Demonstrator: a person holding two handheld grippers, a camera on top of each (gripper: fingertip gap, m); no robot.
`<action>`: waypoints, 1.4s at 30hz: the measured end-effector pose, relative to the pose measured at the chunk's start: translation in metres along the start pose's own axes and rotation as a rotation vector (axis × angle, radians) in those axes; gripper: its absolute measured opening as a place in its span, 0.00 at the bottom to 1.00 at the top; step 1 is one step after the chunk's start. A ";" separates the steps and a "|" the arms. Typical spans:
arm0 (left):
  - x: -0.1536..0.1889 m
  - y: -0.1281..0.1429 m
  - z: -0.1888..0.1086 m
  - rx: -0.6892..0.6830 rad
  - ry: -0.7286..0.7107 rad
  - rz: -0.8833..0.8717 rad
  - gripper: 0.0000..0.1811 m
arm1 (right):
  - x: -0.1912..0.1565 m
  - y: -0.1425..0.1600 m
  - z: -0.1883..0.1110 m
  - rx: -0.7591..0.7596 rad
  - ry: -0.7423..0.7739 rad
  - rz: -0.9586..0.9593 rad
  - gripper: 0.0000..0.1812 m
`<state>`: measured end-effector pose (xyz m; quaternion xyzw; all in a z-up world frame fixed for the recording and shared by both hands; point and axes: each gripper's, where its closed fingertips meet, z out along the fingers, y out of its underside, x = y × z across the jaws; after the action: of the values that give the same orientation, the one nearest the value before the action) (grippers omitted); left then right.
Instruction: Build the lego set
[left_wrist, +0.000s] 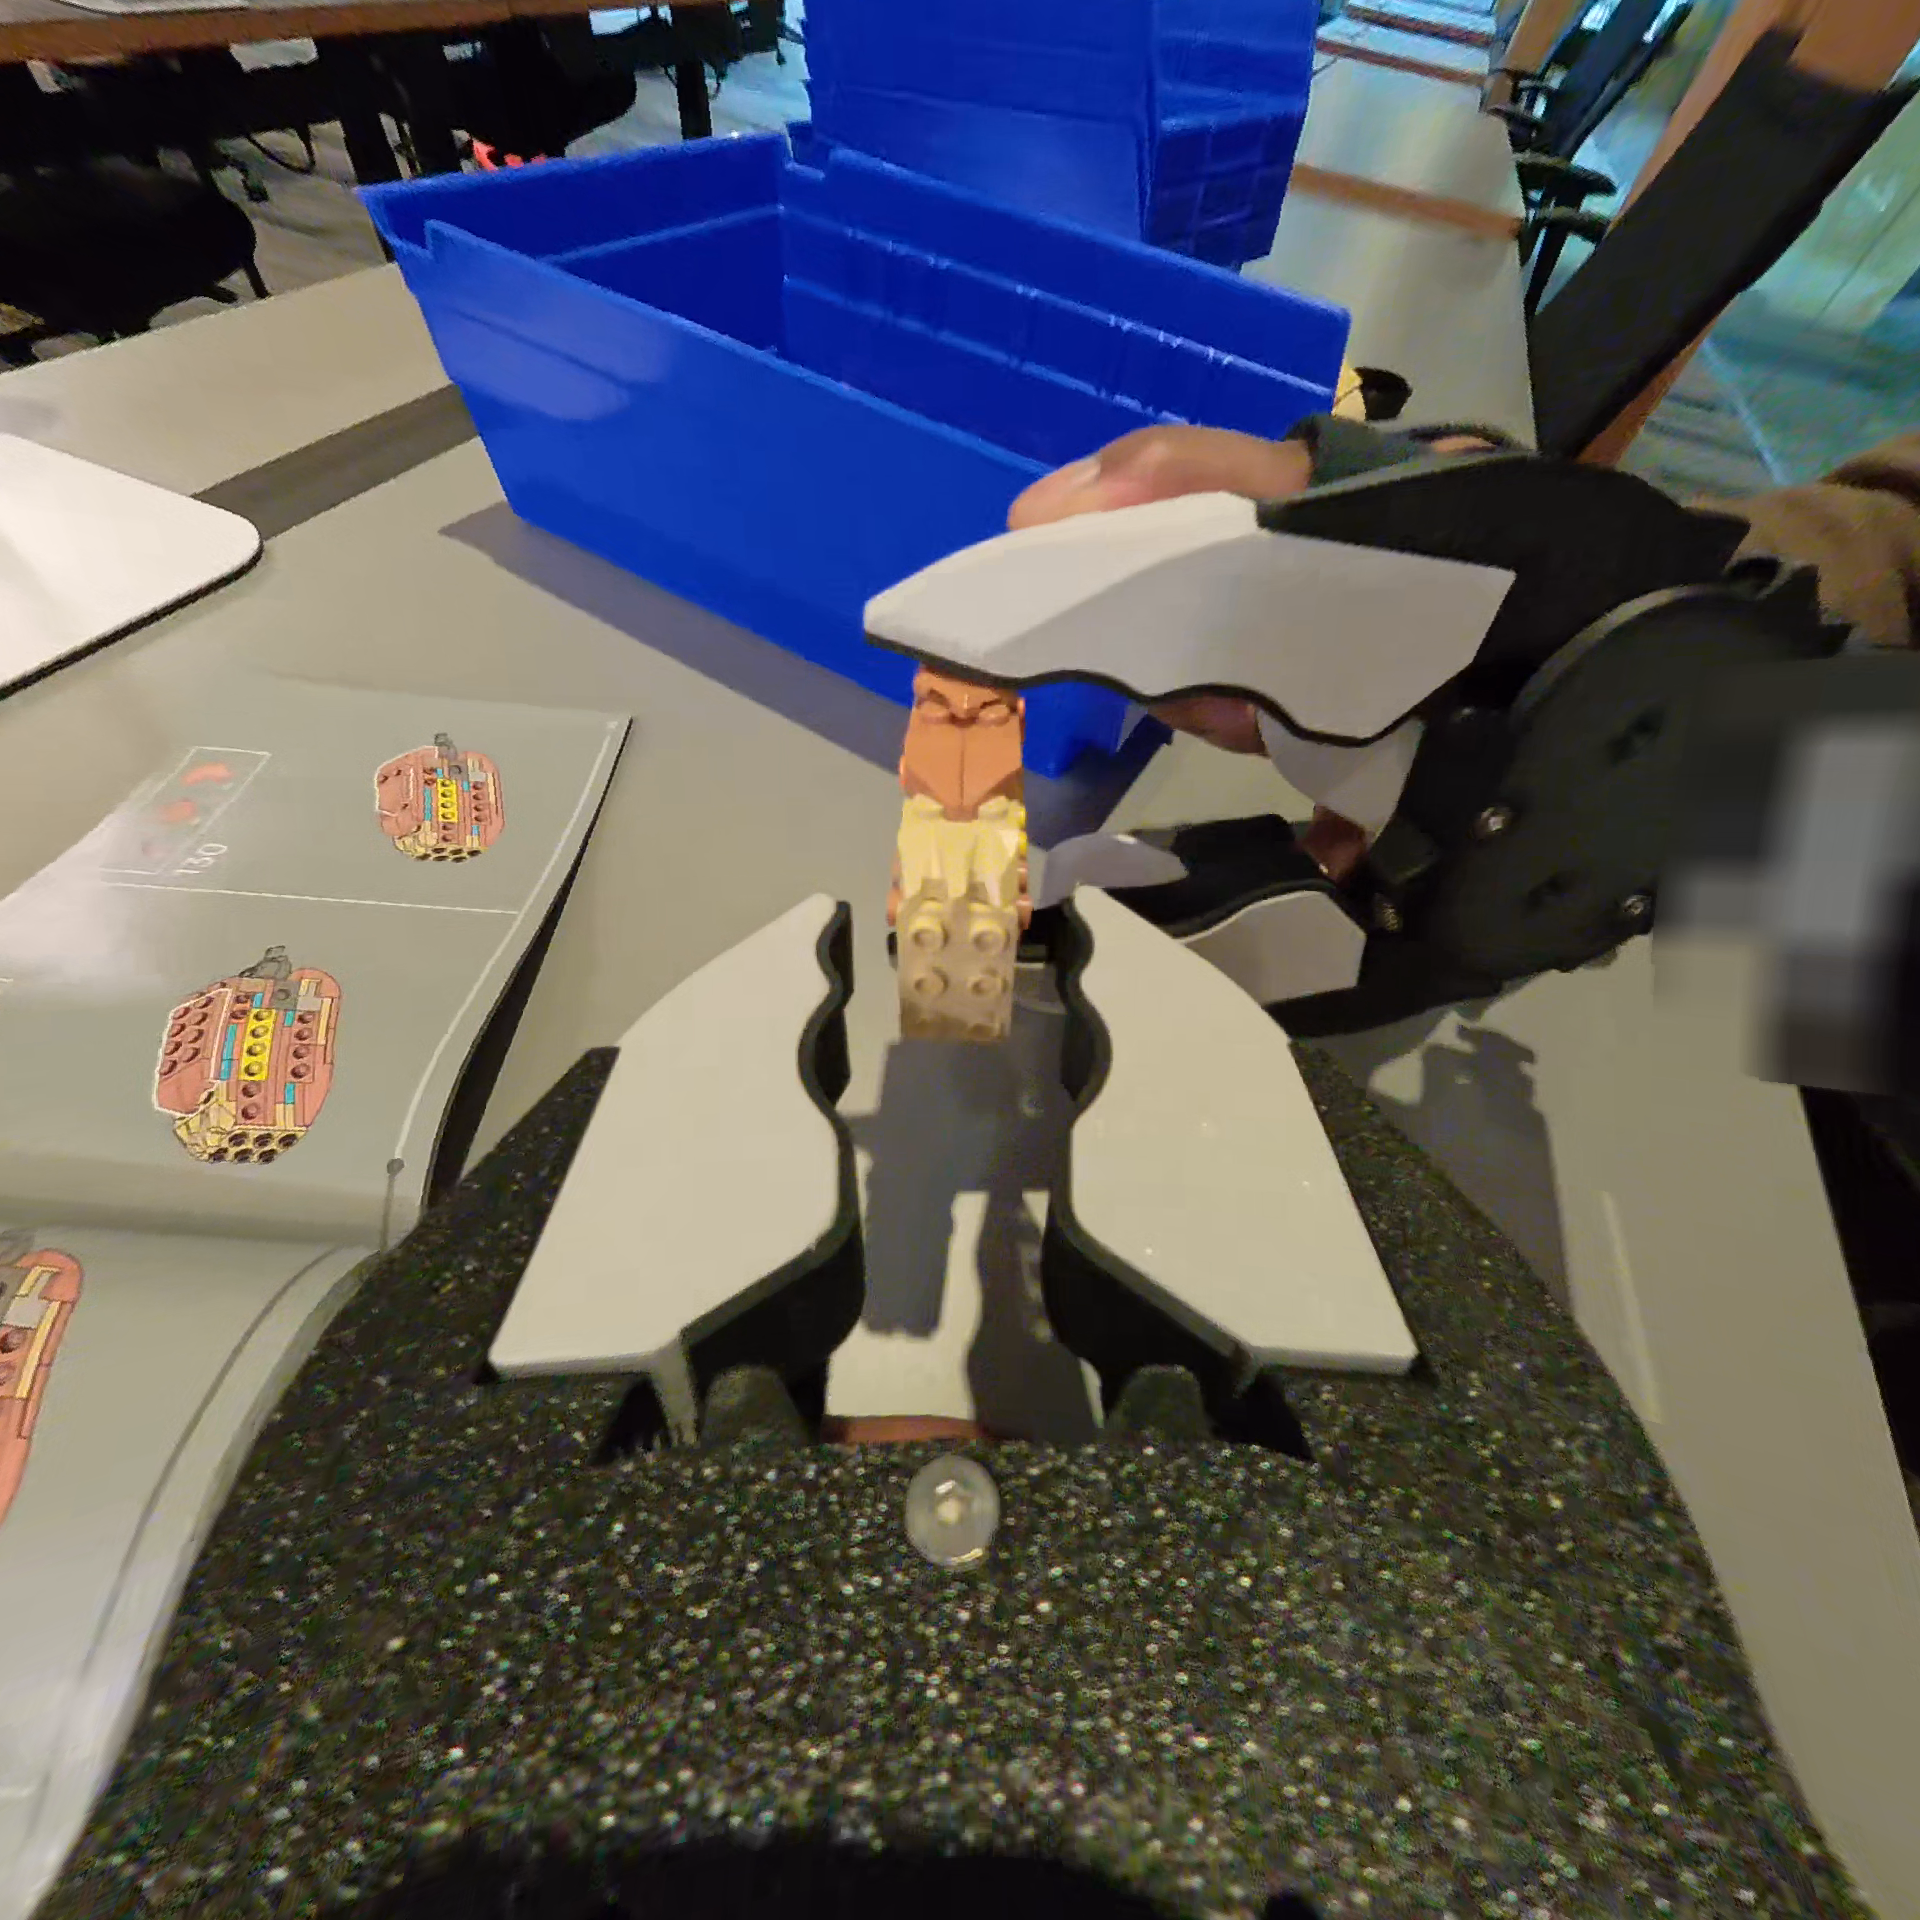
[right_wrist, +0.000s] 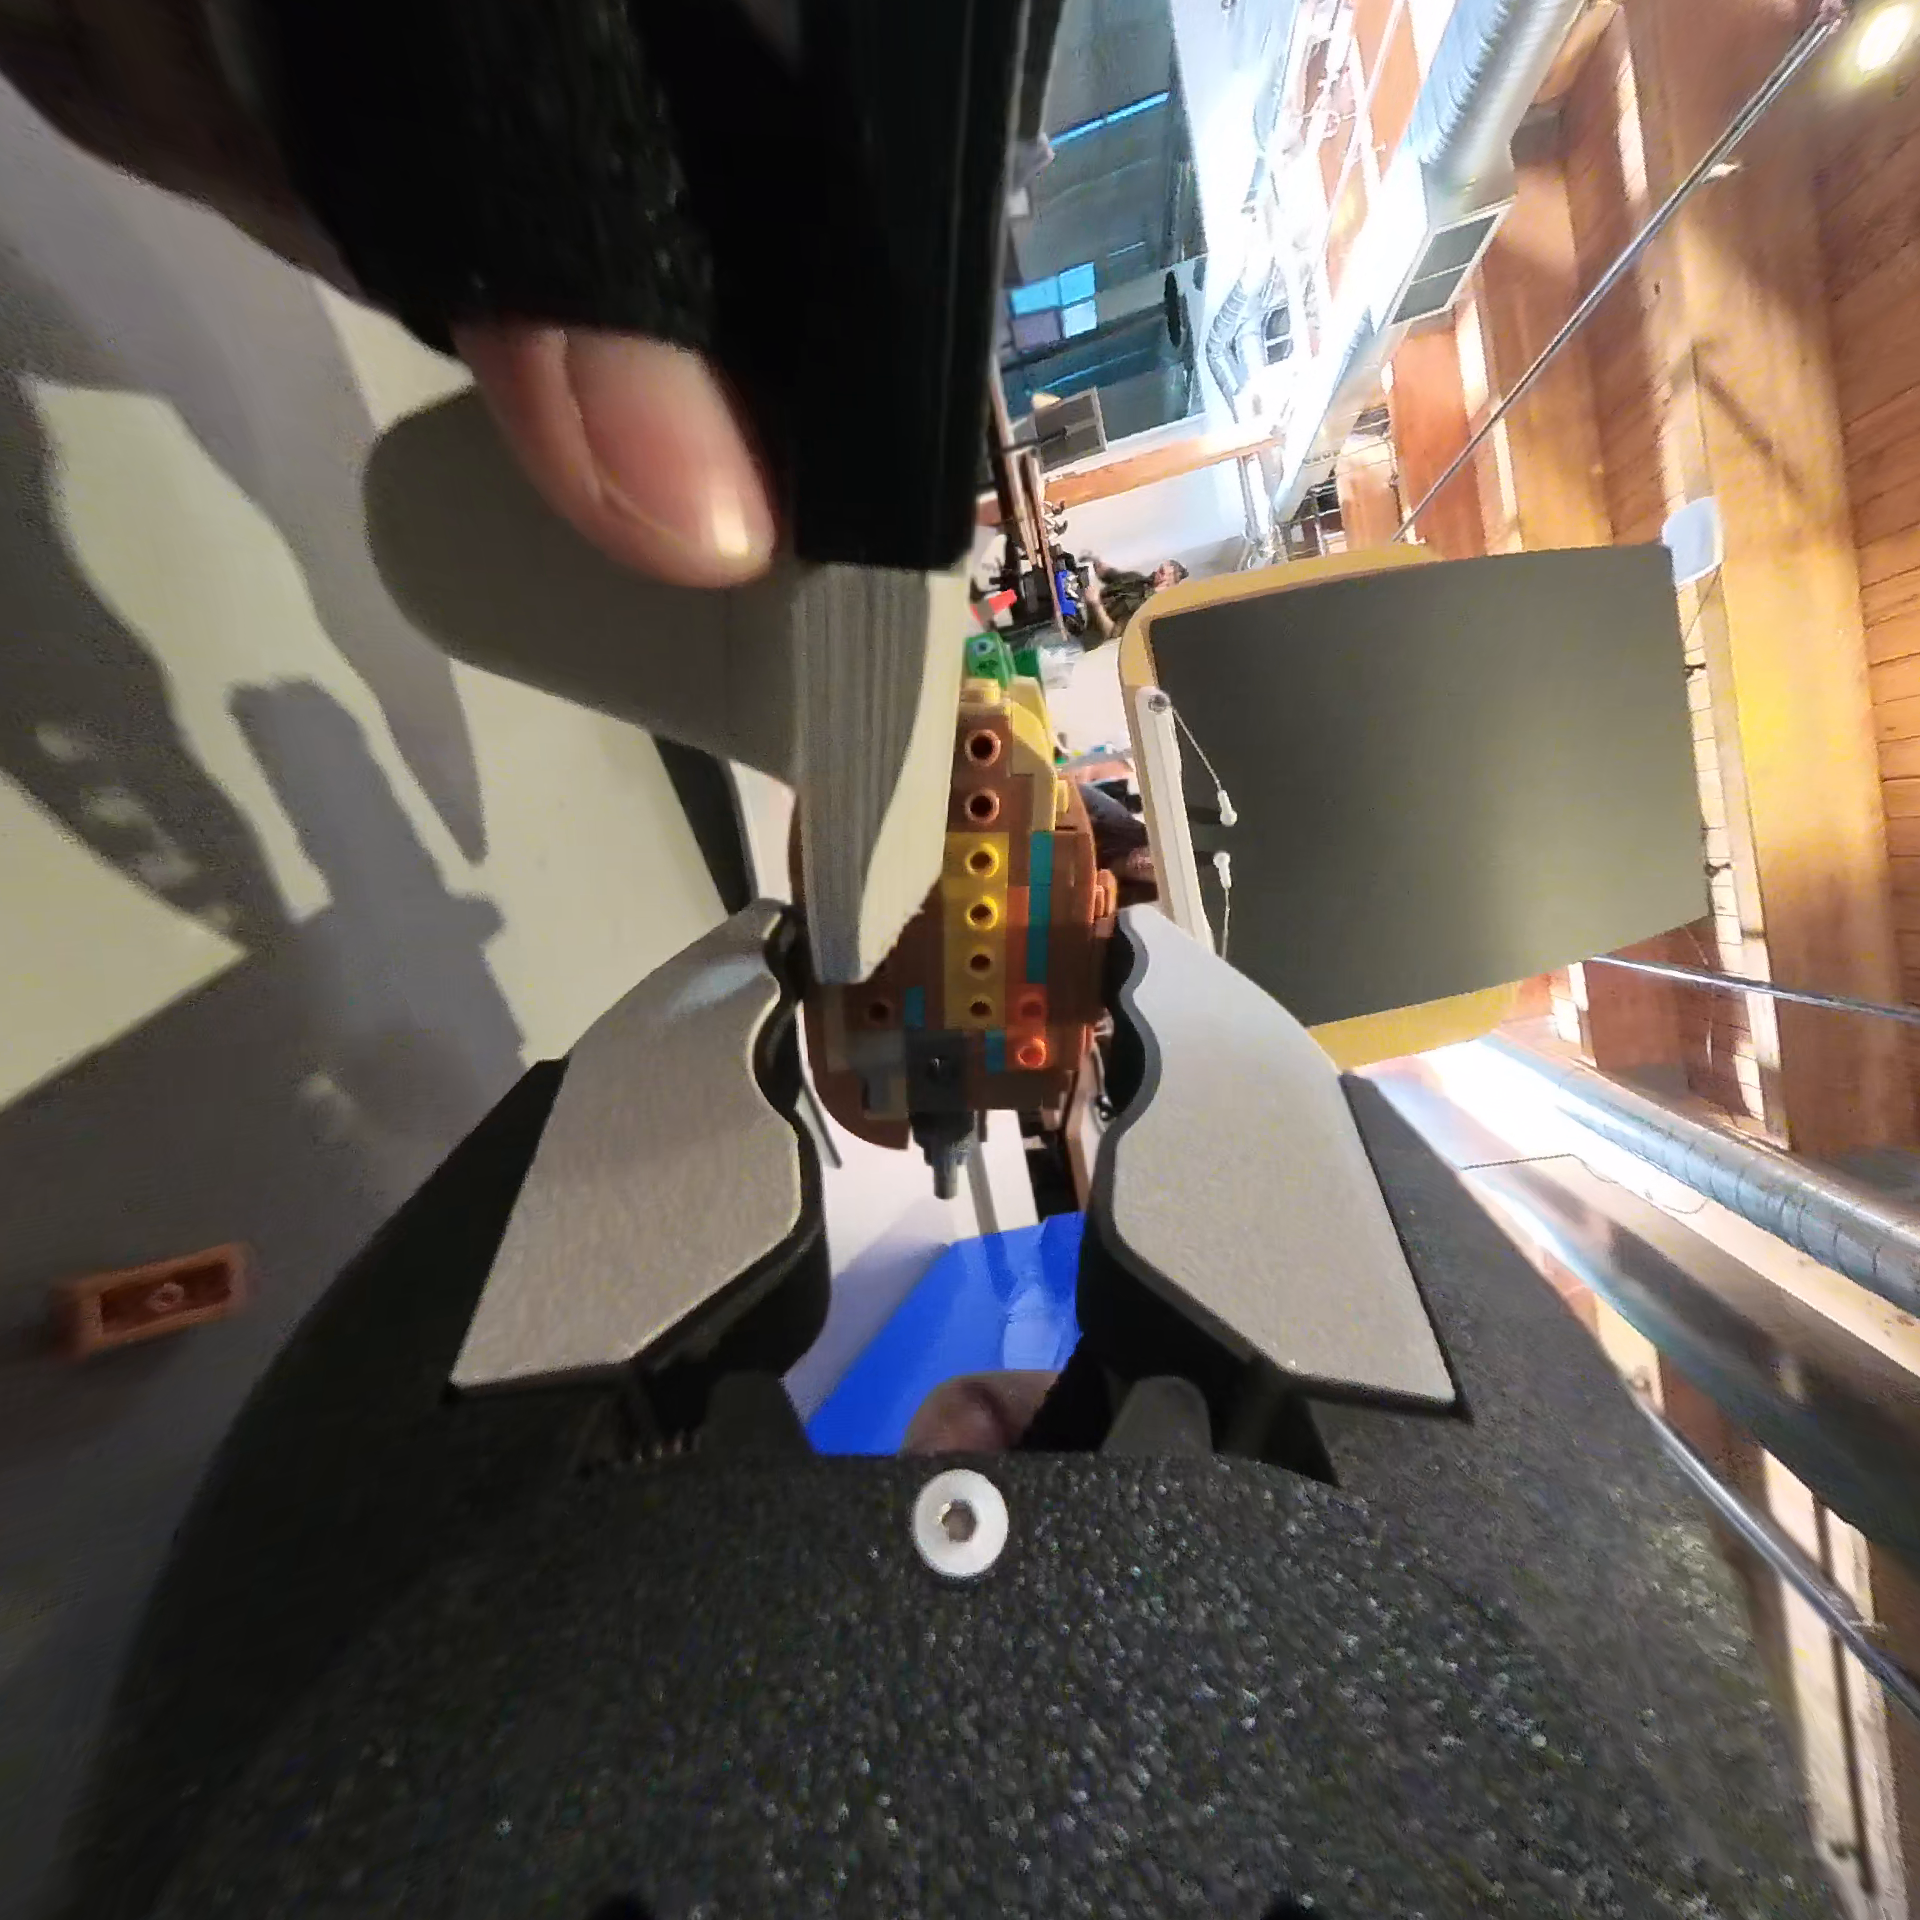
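The lego model (left_wrist: 961, 790), brown on top with a tan studded end, stands on edge above the grey table (left_wrist: 727, 644). My right gripper (left_wrist: 977, 758) comes in from the right and is shut on it from above and below. In the right wrist view the right gripper (right_wrist: 956, 956) clamps the model (right_wrist: 997, 935), whose face shows yellow, teal and orange bricks. My left gripper (left_wrist: 956, 935) is open, with its tips on either side of the tan end and a gap on each side. One left finger (right_wrist: 862, 831) lies across the model's face.
Blue bins (left_wrist: 779, 416) stand behind the model. An open instruction booklet (left_wrist: 260, 935) lies at the left, with a white board (left_wrist: 83, 551) beyond it. A loose brown brick (right_wrist: 145, 1299) lies on the table. A person's thumb (right_wrist: 644, 468) rests on the left gripper.
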<state>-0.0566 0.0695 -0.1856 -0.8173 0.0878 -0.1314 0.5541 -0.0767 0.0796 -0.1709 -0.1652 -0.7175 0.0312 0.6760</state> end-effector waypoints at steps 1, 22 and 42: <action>0.001 0.000 0.002 0.009 0.004 -0.004 0.20 | -0.001 -0.001 0.000 0.003 0.000 -0.002 0.31; 0.006 0.003 0.008 0.015 0.014 0.068 0.12 | -0.009 -0.009 -0.003 0.066 -0.036 -0.010 0.31; 0.010 0.010 0.009 -0.062 -0.016 0.224 0.12 | -0.016 -0.011 -0.005 0.106 -0.098 -0.025 0.32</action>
<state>-0.0445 0.0705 -0.1964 -0.8201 0.1782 -0.0595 0.5405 -0.0729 0.0639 -0.1830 -0.1185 -0.7489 0.0688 0.6484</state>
